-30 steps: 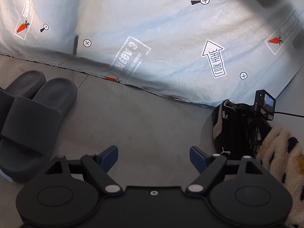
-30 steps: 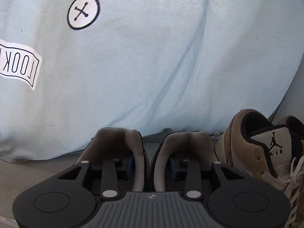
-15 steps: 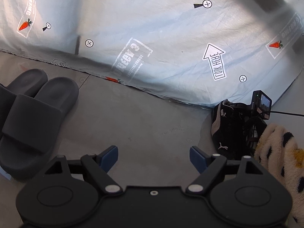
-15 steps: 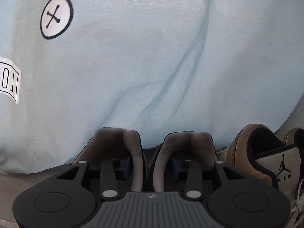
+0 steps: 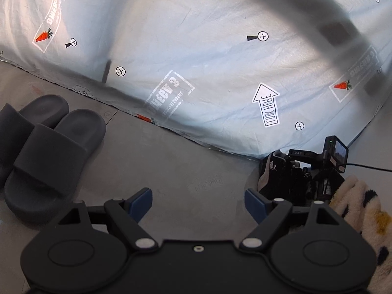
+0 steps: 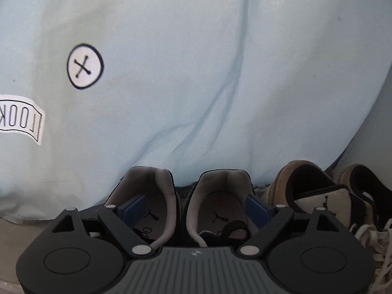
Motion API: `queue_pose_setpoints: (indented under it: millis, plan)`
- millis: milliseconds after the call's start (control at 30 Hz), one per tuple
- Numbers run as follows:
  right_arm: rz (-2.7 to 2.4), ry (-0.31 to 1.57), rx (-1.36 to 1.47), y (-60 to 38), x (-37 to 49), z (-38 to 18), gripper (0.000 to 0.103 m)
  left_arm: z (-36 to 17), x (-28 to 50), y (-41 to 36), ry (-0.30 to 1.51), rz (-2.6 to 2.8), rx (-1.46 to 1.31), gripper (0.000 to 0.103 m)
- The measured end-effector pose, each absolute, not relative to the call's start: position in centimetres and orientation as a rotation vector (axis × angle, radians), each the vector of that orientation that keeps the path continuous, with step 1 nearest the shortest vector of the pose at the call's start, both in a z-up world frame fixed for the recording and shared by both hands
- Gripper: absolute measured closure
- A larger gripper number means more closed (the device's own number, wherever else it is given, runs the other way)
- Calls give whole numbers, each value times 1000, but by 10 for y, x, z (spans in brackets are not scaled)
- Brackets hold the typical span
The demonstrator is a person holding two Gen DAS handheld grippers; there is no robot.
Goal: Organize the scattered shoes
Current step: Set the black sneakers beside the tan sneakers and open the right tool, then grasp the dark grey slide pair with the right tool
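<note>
In the right wrist view, a pair of black sneakers (image 6: 220, 191) with grey lining stands heels-up against a pale blue sheet (image 6: 196, 73). My right gripper (image 6: 196, 210) hovers over them and its jaws are opening. One blue pad sits in each shoe's mouth, and the two inner collars stand between the pads, no longer pressed. In the left wrist view my left gripper (image 5: 198, 205) is open over bare grey floor with nothing between its fingers. A pair of dark grey slides (image 5: 49, 152) lies to its left. The black sneakers (image 5: 272, 174) stand to its right.
A pair of brown and cream sneakers (image 6: 306, 186) with loose white laces stands right of the black pair. The printed blue sheet (image 5: 196, 49) drapes down to the floor behind all the shoes. A fuzzy cream spotted sleeve (image 5: 362, 215) shows at the right edge.
My right gripper's pads, earlier pinching the black sneakers' inner collars together, have spread apart and let them go, and the gripper has lifted a little. The left gripper stays open and has drifted slightly.
</note>
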State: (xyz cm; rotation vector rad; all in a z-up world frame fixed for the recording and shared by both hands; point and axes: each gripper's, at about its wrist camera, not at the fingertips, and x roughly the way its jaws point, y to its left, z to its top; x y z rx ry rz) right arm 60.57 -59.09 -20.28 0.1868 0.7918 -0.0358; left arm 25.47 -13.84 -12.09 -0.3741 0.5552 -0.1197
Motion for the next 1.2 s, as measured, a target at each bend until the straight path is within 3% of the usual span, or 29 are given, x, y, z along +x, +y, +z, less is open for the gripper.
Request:
queue_pose_setpoints:
  millis: [267,600,833,1200]
  plan:
    - [-208,495,352,-599,458,-156,9,-110,224,-135,478,-169,-434,20]
    - [-226,427,447,-513,259,-136,0,-90,163,-111,348,-196,-466,19]
    - [-161,443,377,-448,220,-109,0,-90,122,-73,349,-199,-448,19]
    - [-61,485,312,-304,217,-88,0,-86,93,64,337,-87,-495,19]
